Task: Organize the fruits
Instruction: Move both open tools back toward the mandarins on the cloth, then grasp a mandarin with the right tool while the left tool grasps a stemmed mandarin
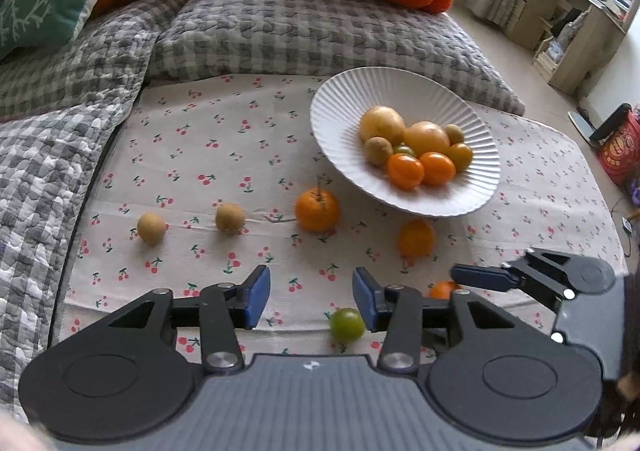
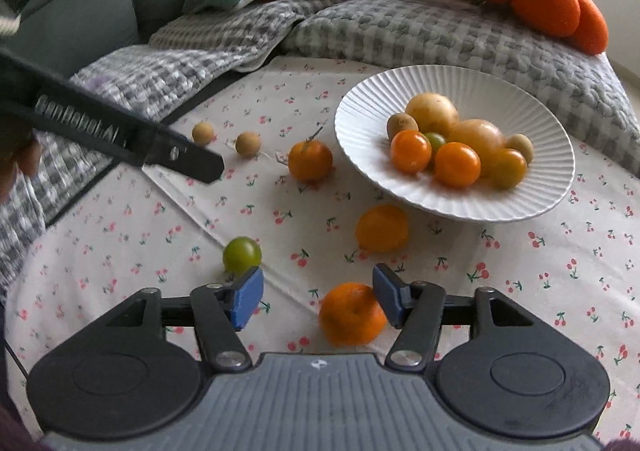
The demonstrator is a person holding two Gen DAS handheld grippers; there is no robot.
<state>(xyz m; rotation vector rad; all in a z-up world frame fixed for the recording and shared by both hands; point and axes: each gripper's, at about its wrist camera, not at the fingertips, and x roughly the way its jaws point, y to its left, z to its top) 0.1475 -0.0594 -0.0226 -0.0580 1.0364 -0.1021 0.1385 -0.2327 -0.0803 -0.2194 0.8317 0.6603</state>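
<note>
A: Why is the fruit split between the plate (image 2: 460,87) and the cherry-print cloth (image 2: 120,235)?

B: I take it the white ribbed plate is the collecting spot. It already carries a heap: pale yellow fruits, small brown ones, orange ones and a green one. Six pieces lie loose on the cloth, which is spread over a checked quilt (image 1: 52,155), so the job looks partly done.

A: And the tongs?

B: Both pairs are spread, with nothing pinched. In its own view the right tongs (image 2: 318,297) point down at the mandarin (image 2: 350,313); the fruit sits in the gap, hard against the right-hand pad or just short of it, I cannot tell which. The left-hand pad stands clear. That reads as lining up for a pick.

A: The left tongs (image 1: 312,297)?

B: They hover over the green fruit (image 1: 346,325), which lies at about five o'clock within the gap, close beside the right-hand pad.

A: The rest?

B: From the left tongs, a stemmed tangerine (image 1: 317,210) is at twelve o'clock, a yellow-orange fruit (image 1: 416,238) at one, and two brown fruits (image 1: 230,218) toward ten and eleven. The plate is beyond, at one o'clock.
</note>
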